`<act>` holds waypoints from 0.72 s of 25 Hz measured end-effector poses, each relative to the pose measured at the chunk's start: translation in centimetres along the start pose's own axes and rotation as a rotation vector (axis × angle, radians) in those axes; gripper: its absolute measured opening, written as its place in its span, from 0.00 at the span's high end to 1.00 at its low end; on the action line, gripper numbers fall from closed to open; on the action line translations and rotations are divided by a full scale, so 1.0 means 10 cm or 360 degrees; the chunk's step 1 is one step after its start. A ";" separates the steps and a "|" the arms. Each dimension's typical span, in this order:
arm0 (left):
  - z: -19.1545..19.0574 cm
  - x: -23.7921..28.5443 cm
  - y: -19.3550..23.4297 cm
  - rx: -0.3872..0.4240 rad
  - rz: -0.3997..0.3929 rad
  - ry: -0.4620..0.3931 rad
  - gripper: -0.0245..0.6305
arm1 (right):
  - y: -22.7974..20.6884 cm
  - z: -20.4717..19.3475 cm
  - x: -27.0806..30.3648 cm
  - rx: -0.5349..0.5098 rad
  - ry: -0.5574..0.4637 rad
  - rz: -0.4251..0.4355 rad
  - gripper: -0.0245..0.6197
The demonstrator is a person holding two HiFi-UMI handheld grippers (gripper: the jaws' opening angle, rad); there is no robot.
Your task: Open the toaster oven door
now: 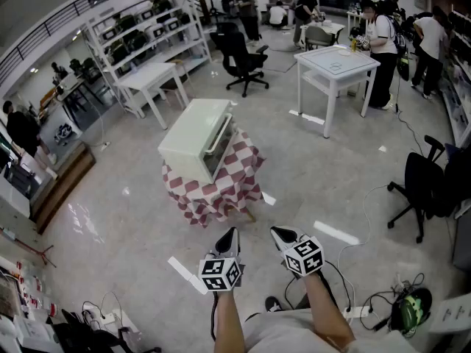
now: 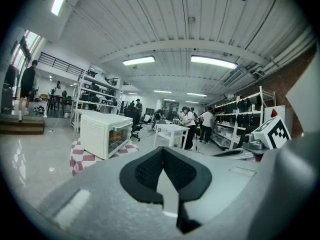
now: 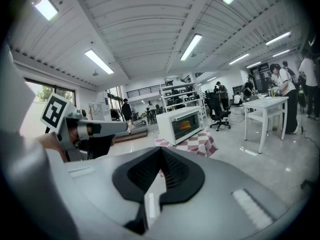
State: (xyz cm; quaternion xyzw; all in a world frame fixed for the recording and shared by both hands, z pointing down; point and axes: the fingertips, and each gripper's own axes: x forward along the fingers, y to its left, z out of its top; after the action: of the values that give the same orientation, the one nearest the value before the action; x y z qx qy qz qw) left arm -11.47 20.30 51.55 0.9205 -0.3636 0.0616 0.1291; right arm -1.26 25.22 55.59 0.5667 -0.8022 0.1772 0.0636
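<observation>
While the toaster oven (image 1: pixel 197 134) is sitting with its door closed on a stand draped in a checked cloth (image 1: pixel 224 186), toward the stand's far left edge in the head view, the left gripper (image 1: pixel 232 232) and the right gripper (image 1: pixel 278 232) are hovering side by side low in front of the person, well apart from the oven. The left gripper's jaws are pressing together with nothing between them, and the right gripper's jaws are doing likewise. The oven's glass door is facing the head view's right, leaving cloth showing along the stand's near and right edges. A white table (image 1: pixel 335 65) is standing beyond it on the floor.
</observation>
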 end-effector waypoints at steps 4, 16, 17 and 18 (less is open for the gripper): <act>0.07 -0.04 0.06 -0.0030 -0.0005 0.0021 0.96 | 0.05 -0.04 0.02 -0.0109 0.0035 -0.0029 0.96; -0.01 -0.14 0.26 -0.0049 0.0026 0.0052 0.95 | 0.25 -0.04 0.06 0.0113 -0.0033 0.0146 0.96; -0.02 -0.13 0.31 -0.0056 0.0037 0.0053 0.95 | 0.27 -0.08 0.10 0.0095 -0.0005 0.0165 0.96; -0.02 -0.13 0.36 -0.0066 0.0048 0.0053 0.96 | 0.29 -0.14 0.14 0.0055 0.0039 0.0185 0.96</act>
State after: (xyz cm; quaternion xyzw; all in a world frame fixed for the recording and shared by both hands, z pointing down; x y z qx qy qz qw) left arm -14.86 18.69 52.21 0.9108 -0.3765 0.0713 0.1533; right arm -4.58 25.33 56.68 0.5179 -0.8297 0.2013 0.0534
